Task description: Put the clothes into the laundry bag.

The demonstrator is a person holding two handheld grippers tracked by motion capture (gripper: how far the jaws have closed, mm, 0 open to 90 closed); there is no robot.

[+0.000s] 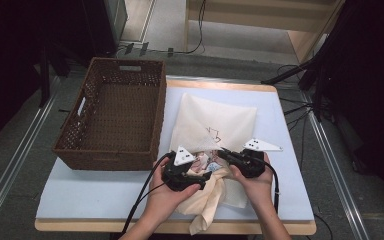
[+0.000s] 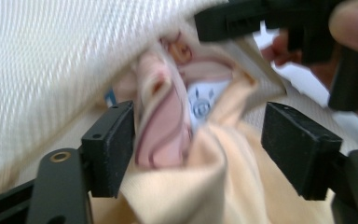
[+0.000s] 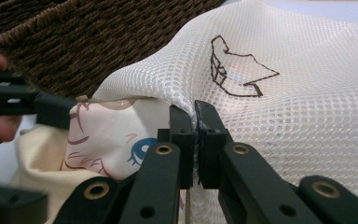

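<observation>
**Stuffing a printed cloth into a mesh bag beside the basket**

Looking down from the high view, a white mesh bag [image 1: 215,122] lies on the pale table [image 1: 285,165] just right of a brown wicker basket [image 1: 115,112]. At the bag's near edge, away from the basket's far rim, a cream printed cloth [image 1: 207,197] spills out toward the person. The left gripper [image 1: 192,175] sits over the cloth near the basket's front right corner; the right gripper [image 1: 225,152] is at the bag's opening, further from the basket.

From the left gripper view, the left gripper [image 2: 198,149] has its jaws spread wide, with bunched cream and pink cloth [image 2: 186,154] between them; only the left pad touches it, so nothing is pinched. White mesh [image 2: 60,60] rises above.

From the right gripper view, the right gripper [image 3: 194,135] is clenched on the bag's mesh edge [image 3: 279,121], lifting it. The basket [image 3: 74,42] stands behind, and the printed cloth [image 3: 107,140] shows under the raised mesh, on the basket's side.
</observation>
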